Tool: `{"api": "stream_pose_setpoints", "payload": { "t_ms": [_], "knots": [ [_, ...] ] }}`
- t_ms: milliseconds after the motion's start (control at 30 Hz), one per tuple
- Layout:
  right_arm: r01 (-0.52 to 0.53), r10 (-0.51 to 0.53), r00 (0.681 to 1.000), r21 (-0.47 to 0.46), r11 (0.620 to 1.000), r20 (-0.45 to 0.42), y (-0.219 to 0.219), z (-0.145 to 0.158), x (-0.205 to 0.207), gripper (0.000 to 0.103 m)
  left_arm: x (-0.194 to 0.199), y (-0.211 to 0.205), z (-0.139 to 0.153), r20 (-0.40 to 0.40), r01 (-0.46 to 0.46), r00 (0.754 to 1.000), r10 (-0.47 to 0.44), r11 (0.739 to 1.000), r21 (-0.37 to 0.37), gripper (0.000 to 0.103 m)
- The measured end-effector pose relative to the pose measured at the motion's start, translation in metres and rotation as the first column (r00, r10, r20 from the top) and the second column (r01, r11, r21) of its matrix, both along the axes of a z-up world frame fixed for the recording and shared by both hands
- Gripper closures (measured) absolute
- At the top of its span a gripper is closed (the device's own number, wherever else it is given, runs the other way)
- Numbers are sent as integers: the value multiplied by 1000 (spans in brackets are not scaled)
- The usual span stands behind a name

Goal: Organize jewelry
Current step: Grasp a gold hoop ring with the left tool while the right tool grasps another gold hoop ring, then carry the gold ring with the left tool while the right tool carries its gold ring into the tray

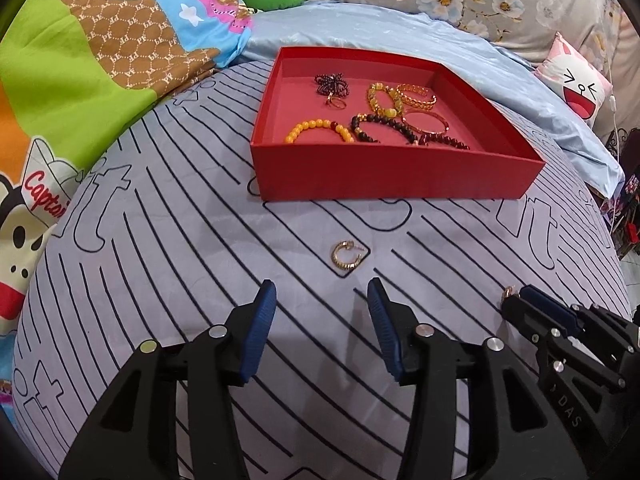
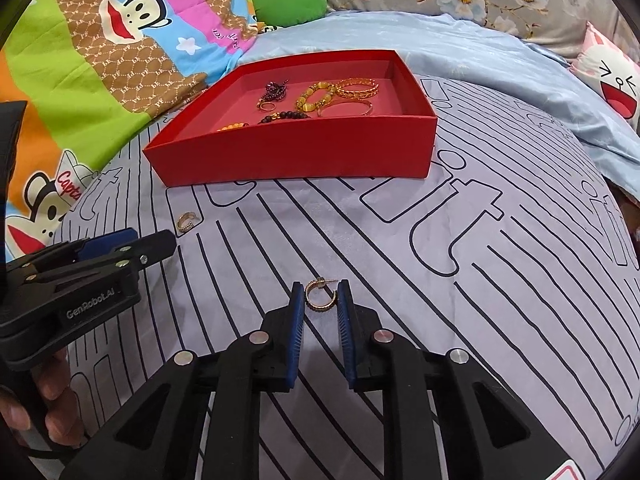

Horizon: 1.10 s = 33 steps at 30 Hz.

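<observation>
Two gold hoop earrings lie on the striped grey sheet in front of a red box (image 1: pixel 392 176) (image 2: pixel 288 160) that holds several bead bracelets (image 1: pixel 320 128) and gold bangles (image 2: pixel 356 88). One earring (image 1: pixel 345 254) (image 2: pixel 186 222) rests just ahead of my left gripper (image 1: pixel 321 287) (image 2: pixel 160 246), which is open with nothing between its blue pads. The other earring (image 2: pixel 320 298) (image 1: pixel 509 291) sits between the tips of my right gripper (image 2: pixel 320 289) (image 1: pixel 514 300), and both pads touch it. It still rests low against the sheet.
A colourful cartoon quilt (image 1: pixel 80 60) is bunched to the left of the box, with a green cushion (image 2: pixel 288 2) behind it. A pale blue sheet (image 1: pixel 520 92) and a white cartoon pillow (image 1: pixel 576 80) lie to the right. A hand (image 2: pixel 52 408) holds the left gripper's handle.
</observation>
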State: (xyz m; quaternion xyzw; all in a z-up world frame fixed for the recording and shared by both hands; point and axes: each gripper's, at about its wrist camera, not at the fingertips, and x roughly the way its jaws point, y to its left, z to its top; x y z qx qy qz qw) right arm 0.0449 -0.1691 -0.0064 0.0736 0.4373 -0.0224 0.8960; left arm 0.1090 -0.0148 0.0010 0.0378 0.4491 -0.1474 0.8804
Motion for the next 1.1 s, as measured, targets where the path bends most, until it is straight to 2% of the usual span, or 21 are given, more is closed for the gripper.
{"api": "stream_pose_setpoints", "payload": {
  "t_ms": [400,467,633,1100],
  "knots": [
    [2,-2,1000,18,1000,19,-3,9,3,87,20,-19,-9,4,2,1000,-2,1000,27,59],
    [3,-3,1000,20,1000,19,-3,9,4,87,21,-21,-9,10,4,1000,-4,999,32,64],
    [6,-6,1000,26,1000,15,-5,8,6,87,20,-24,-10,21,19,1000,-19,999,30,86],
    [0,-2,999,40,999,54,-2,25,-1,87,1,-8,4,19,31,999,-31,999,-32,87]
  ]
}}
